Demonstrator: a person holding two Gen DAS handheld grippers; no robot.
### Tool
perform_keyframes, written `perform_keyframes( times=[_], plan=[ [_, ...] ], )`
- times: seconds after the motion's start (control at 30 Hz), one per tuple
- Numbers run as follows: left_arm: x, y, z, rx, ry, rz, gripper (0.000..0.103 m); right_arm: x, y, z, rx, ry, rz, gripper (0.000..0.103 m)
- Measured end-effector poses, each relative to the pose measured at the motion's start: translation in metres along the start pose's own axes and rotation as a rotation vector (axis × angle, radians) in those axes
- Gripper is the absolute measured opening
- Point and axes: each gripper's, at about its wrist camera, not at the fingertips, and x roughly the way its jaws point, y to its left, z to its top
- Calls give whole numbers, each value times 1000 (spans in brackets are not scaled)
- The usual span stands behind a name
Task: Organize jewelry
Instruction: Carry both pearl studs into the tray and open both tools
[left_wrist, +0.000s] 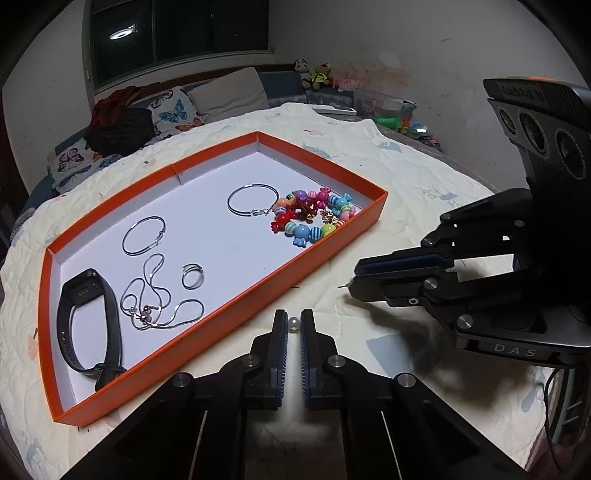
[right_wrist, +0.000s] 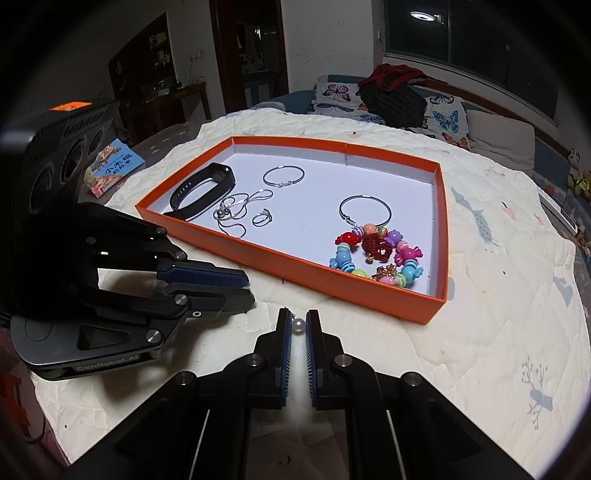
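Observation:
An orange tray (left_wrist: 340, 236) (right_wrist: 369, 291) lies on the quilted bed. It holds a black smart band (left_wrist: 88, 325) (right_wrist: 203, 192), a silver chain necklace (left_wrist: 155, 306) (right_wrist: 232, 214), a silver ring (left_wrist: 192, 277) (right_wrist: 263, 218), two silver hoops (left_wrist: 144, 236) (left_wrist: 253, 199), and a colourful bead bracelet (left_wrist: 314, 218) (right_wrist: 376, 254). My left gripper (left_wrist: 294, 323) is nearly shut around a pearl earring (left_wrist: 294, 322) outside the tray's near wall. My right gripper (right_wrist: 299, 325) is nearly shut around another pearl earring (right_wrist: 298, 325); in the left wrist view its jaws (left_wrist: 354, 280) look closed with a thin pin sticking out.
The quilt (right_wrist: 480, 332) covers the bed around the tray. Butterfly pillows and a dark bag (left_wrist: 122, 125) lie at the far end. Plush toys (left_wrist: 317, 75) sit by the wall. A children's book (right_wrist: 114, 166) lies left of the bed.

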Motion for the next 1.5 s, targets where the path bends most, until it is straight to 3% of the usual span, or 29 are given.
perform_keyframes(
  times=[0.3, 0.57, 0.93, 1.5],
  plan=[
    [-22, 14, 5, -55, -52, 14, 6, -13, 0, 7, 14, -27, -4, 10],
    [-53, 50, 23, -115, -122, 87, 6, -14, -4, 35, 36, -72, 9, 10],
    [-40, 90, 17, -200, -54, 128, 6, 26, -11, 49, 79, -11, 16, 10],
    [-21, 89, 14, -220, -3, 123, 8, 31, -9, 48, 81, 7, 16, 12]
  ],
)
